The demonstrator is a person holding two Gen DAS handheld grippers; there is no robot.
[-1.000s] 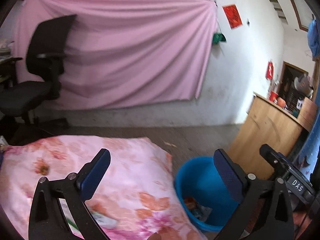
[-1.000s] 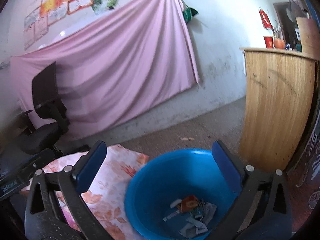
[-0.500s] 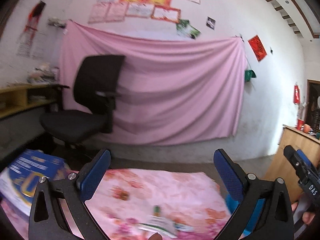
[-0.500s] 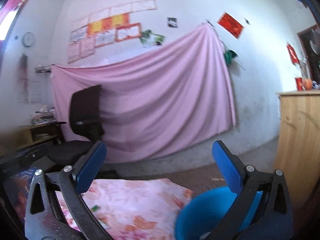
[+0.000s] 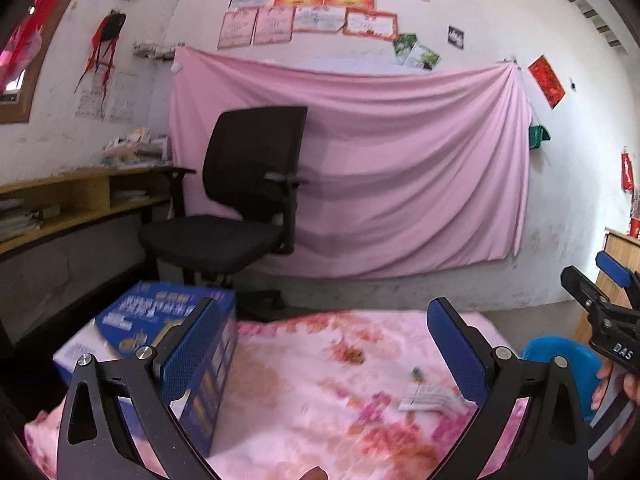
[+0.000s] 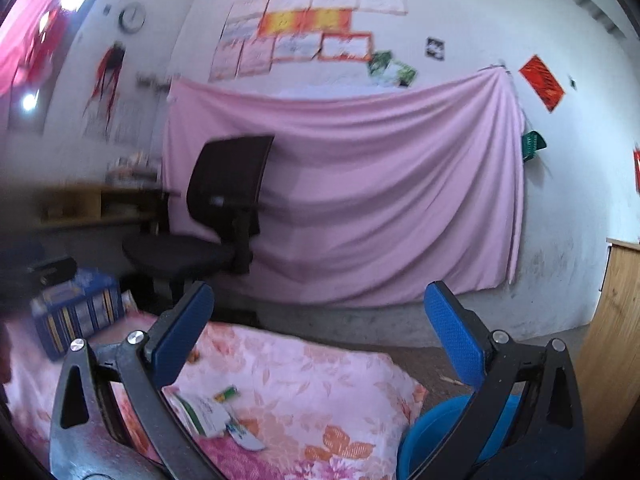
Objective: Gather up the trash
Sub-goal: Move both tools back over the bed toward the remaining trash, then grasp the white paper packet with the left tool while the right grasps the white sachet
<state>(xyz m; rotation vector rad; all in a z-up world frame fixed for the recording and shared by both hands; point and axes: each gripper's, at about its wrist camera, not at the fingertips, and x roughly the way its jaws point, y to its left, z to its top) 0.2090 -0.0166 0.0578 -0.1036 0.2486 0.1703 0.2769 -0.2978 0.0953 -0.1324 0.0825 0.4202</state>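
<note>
**Wrappers left on the cloth, both claws empty**

The trash we are after lies on the flowered pink cloth (image 5: pixel 304 392): a flat white wrapper (image 5: pixel 430 396) with a small green scrap (image 5: pixel 417 375) just beyond it and a brownish crumb-like bit (image 5: pixel 354 356) farther back. In the right wrist view the same white wrapper (image 6: pixel 204 414) sits close to the left finger, with the green scrap (image 6: pixel 226 393) beside it. The blue basin (image 6: pixel 432 440) stands off the cloth's right edge, only partly seen.

Our left gripper (image 5: pixel 320 364) is spread wide and holds nothing; our right gripper (image 6: pixel 320 348) is equally wide and empty. Both hang above the cloth, pointing toward the wall.

We judge the step in hand to be reaching for the next piece. To do it well, we should tip a claw down, straddle the wrapper's raised edge rather than its flat face, and pinch without catching the cloth. The blue box (image 5: pixel 172 344) at the cloth's left is best avoided.
</note>
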